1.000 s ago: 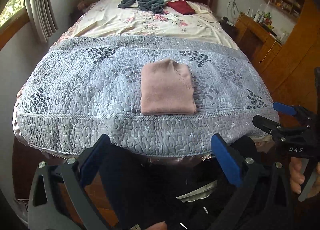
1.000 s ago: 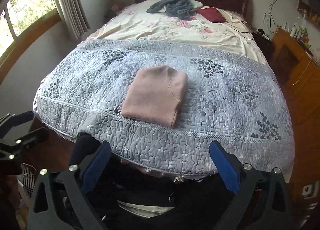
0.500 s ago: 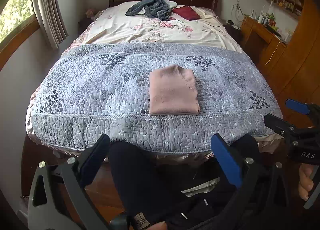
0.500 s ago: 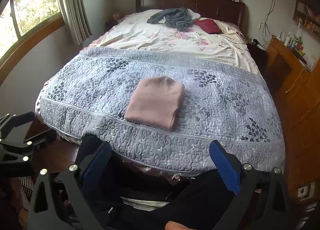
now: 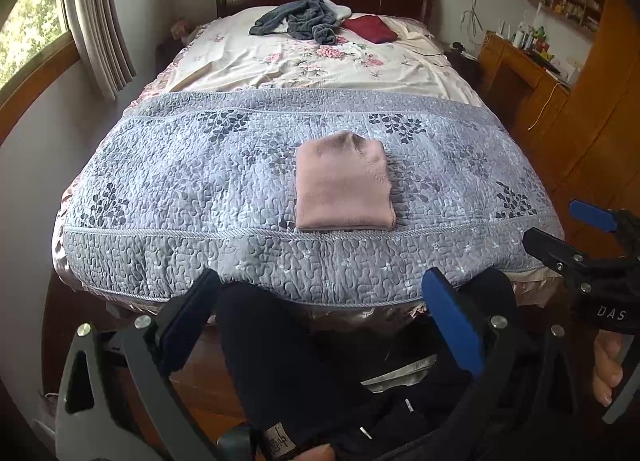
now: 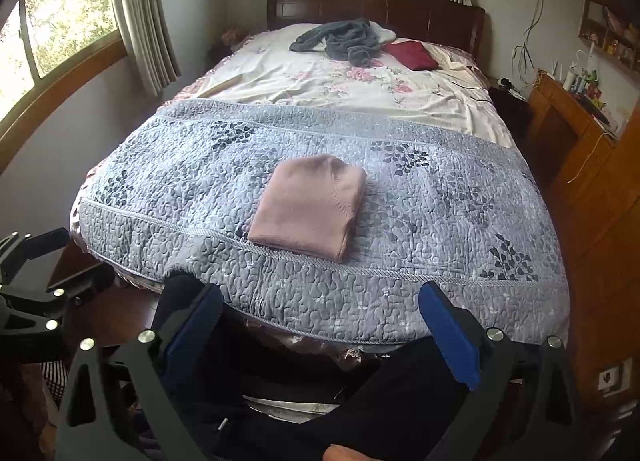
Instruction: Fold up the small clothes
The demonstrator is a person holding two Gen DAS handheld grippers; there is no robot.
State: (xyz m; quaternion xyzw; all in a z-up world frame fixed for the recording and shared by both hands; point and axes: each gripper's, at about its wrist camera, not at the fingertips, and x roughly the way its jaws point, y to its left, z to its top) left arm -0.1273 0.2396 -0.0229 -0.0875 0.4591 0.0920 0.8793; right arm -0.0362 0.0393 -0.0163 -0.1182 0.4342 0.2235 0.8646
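A pink garment point(image 5: 343, 183) point(image 6: 309, 205) lies folded into a neat rectangle on the grey quilted bedspread point(image 5: 192, 189) point(image 6: 440, 221), near the foot of the bed. My left gripper point(image 5: 320, 313) is open and empty, held off the bed's foot edge, well short of the garment. My right gripper point(image 6: 320, 325) is open and empty too, back from the bed and above the person's dark-clad legs point(image 6: 380, 401). In the left wrist view the right gripper point(image 5: 568, 233) shows at the right edge, with fingers of a hand beneath it.
A crumpled grey garment point(image 5: 304, 19) point(image 6: 344, 39) and a dark red cloth point(image 5: 370, 29) point(image 6: 412, 55) lie near the wooden headboard point(image 6: 376, 5) on the floral sheet. A wooden desk point(image 5: 520, 73) stands to the right, curtained windows point(image 6: 60, 33) to the left.
Both grippers have drawn back and risen away from the bed, so more of the room shows. The folded pink garment has stayed in place. The jaws stay open.
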